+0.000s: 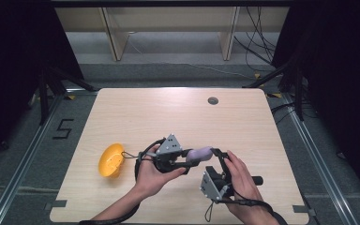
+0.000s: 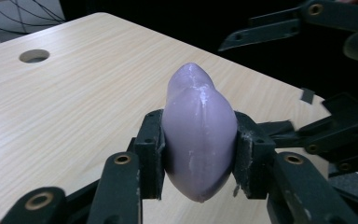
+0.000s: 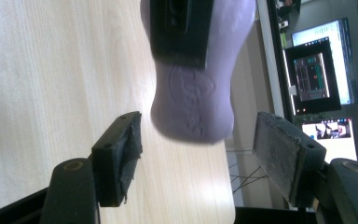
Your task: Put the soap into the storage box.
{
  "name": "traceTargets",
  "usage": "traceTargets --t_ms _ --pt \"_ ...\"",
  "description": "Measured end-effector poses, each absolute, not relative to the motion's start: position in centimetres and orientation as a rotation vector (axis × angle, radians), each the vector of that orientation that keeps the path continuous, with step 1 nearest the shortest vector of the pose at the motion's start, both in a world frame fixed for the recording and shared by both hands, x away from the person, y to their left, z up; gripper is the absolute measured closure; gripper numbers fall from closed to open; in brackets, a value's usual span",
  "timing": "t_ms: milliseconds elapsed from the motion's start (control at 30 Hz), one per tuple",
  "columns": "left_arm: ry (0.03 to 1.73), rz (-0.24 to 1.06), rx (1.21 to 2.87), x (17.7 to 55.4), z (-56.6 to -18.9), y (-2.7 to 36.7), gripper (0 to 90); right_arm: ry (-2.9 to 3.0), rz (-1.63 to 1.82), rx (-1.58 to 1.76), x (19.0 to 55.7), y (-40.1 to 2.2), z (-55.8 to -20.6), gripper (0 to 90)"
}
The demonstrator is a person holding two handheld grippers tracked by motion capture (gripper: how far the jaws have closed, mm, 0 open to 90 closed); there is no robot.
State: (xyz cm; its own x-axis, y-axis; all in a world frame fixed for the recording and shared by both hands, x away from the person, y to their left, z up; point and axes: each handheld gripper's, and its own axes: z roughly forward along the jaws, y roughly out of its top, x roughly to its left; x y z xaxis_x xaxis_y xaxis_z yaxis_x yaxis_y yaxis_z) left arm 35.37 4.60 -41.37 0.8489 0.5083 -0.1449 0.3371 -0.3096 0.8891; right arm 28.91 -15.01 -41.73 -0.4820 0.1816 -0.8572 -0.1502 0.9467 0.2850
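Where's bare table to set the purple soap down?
Free: the far half up to the hole, and the right edge beyond the right gripper. Crowded: near middle, where the left gripper holds the soap, yellow bowl at left.

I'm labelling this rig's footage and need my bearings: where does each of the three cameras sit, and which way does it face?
High view: fixed above the person's side, looking forward and down on the wooden table; both forearms, left gripper and right gripper show, plus a yellow bowl.
Left gripper view: rides the left gripper, looking along its jaws, which clamp a purple soap bar.
Right gripper view: rides the right gripper, whose open jaws flank the bar's end.
Shared: all three show the soap bar and tabletop.
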Motion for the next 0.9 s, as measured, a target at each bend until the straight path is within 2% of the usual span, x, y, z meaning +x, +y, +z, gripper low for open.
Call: traceTargets --t_ms 533,900 --pt "0.727 0.286 1.857 35.1 -41.6 4.8 59.0 2.051 0.524 0.288 27.9 -18.0 -42.5 33.4" --pt "0.765 0.39 1.824 34.3 -41.5 6.0 58.9 2.069 0.56 0.327 27.9 -18.4 -43.2 34.1"
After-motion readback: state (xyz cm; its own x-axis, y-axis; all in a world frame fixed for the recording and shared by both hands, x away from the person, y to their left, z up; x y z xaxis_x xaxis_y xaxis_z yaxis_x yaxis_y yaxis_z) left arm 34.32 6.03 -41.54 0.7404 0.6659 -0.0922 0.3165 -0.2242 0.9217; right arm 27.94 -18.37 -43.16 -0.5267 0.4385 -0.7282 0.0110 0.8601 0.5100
